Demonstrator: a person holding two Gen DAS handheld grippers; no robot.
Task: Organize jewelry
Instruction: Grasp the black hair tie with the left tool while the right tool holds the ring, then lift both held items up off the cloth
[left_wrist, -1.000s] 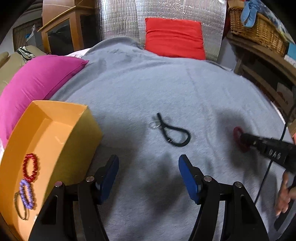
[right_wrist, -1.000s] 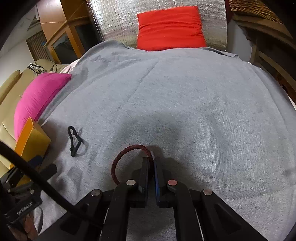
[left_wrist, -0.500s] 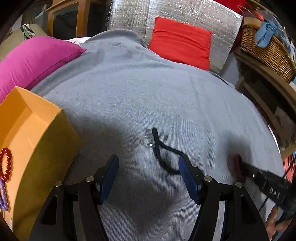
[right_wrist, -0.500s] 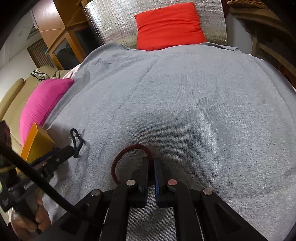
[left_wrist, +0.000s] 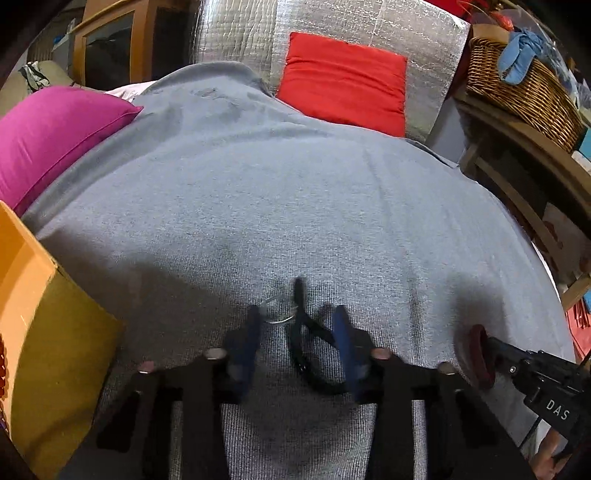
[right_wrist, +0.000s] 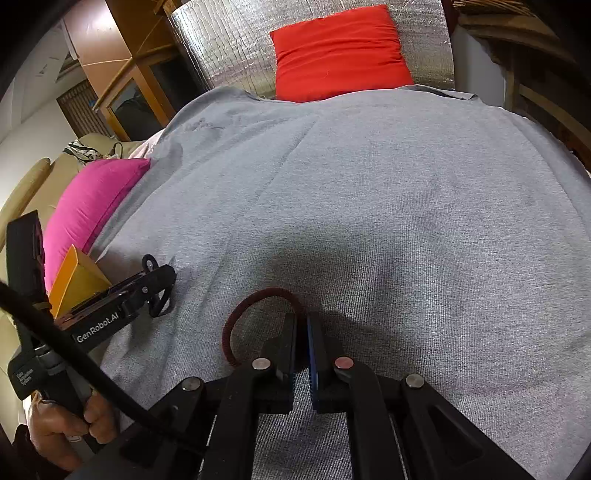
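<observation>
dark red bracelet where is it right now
The dark red bracelet lies on the grey blanket, pinched by the right gripper; in the left wrist view it sits far right, beyond the black cord loop.

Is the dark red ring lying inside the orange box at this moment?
No, the dark red ring lies on the grey cloth, pinched by the right gripper, apart from the orange box.

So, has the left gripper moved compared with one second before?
Yes. The left gripper has come forward over the grey cloth toward the red cushion, now straddling the black cord loop; its jaws have just been closing.
</observation>
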